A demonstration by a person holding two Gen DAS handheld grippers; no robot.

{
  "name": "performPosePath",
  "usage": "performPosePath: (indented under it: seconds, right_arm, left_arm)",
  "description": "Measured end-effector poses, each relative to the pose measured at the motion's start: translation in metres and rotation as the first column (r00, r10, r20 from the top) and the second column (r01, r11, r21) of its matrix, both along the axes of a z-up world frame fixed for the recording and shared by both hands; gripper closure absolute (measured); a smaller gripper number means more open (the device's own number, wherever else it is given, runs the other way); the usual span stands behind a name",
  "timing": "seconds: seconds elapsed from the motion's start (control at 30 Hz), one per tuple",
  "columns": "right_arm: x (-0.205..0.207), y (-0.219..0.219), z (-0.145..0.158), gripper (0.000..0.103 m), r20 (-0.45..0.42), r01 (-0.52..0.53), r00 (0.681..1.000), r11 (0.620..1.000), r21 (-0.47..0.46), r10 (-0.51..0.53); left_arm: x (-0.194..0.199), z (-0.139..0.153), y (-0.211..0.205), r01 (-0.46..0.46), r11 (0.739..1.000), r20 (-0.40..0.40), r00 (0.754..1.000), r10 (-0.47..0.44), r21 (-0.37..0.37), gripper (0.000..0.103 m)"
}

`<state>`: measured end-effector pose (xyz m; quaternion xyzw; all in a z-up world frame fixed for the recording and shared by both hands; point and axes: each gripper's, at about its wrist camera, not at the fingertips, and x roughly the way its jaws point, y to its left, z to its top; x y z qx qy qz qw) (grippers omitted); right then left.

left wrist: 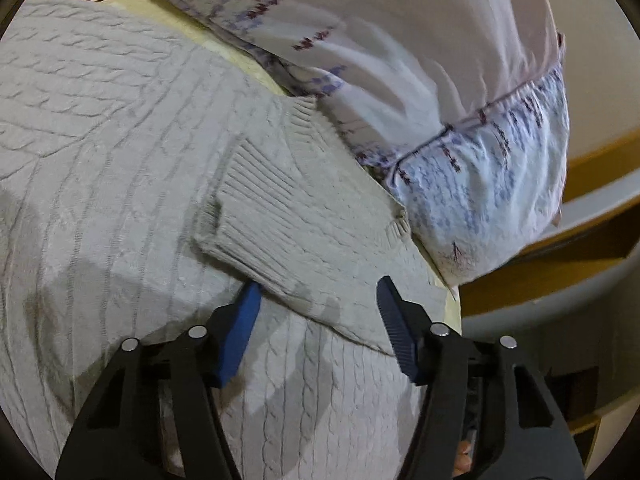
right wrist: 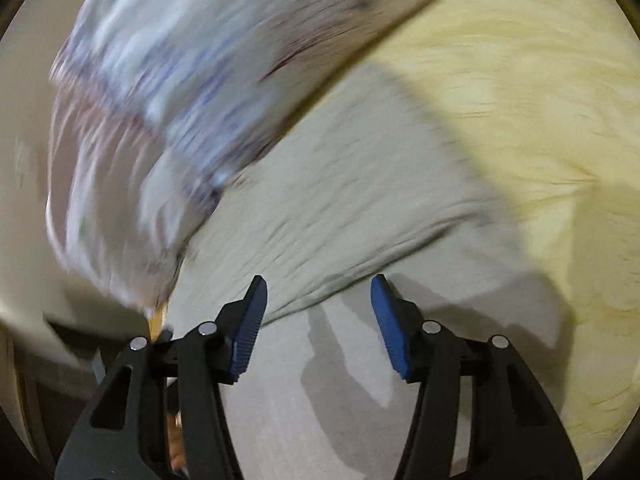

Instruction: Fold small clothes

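Sweater (left wrist: 120, 140): grey cable-knit, spread flat over the yellow sheet (right wrist: 540, 100); it fills the left and middle of the left wrist view.
Sleeve (left wrist: 296, 216): folded across the sweater's body, its ribbed cuff pointing up and left; its lower edge lies between the two blue pads.
Left gripper (left wrist: 318, 296): tilted down over the sleeve; the jaws stand partly open around the sleeve edge. The left pad's tip is tucked under that edge, the right pad sits clear of the knit, so nothing is pinched.
Pillow (left wrist: 460, 112): white with blue and dark red print, lying just beside the sweater on the right, at the bed's edge.
Right gripper (right wrist: 318, 296): over grey cloth in a blurred view; the jaws are partly open with nothing between them.
Pillow in the right wrist view (right wrist: 160, 100): upper left, smeared by blur.
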<state>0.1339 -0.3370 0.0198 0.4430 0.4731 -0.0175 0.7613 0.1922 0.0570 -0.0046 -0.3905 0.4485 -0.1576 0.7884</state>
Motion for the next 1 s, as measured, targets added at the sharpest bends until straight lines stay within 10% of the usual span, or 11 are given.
performPosePath:
  seconds: [0.23, 0.33, 0.63, 0.87, 1.0]
  right_arm:
    - [0.000, -0.026, -0.012, 0.078, 0.047, 0.159, 0.986, 0.987, -0.005, -0.158]
    - [-0.004, -0.030, -0.012, 0.093, 0.077, 0.167, 0.983, 0.986, -0.017, -0.165]
    - [-0.013, -0.001, 0.024, 0.093, 0.197, 0.071, 0.979, 0.994, -0.081, -0.054]
    - [-0.008, 0.005, -0.002, 0.094, 0.040, 0.058, 0.998, 0.981, -0.187, -0.051]
    - [-0.032, -0.001, 0.017, 0.068, 0.067, 0.105, 0.994, 0.965, -0.239, -0.091]
  left_arm:
    - [0.005, -0.004, 0.008, -0.063, 0.998, -0.011, 0.998, 0.063, 0.008, 0.057]
    - [0.011, -0.010, 0.012, -0.090, 0.995, -0.009, 0.996, 0.090, 0.035, 0.086]
    - [-0.005, 0.002, 0.027, -0.119, 0.990, 0.076, 0.991, 0.113, 0.074, 0.096]
    - [-0.006, -0.011, 0.036, -0.130, 0.985, 0.031, 0.991, 0.127, 0.112, 0.096]
    - [-0.005, -0.008, 0.034, -0.111, 0.985, 0.023, 0.994, 0.109, 0.128, 0.096]
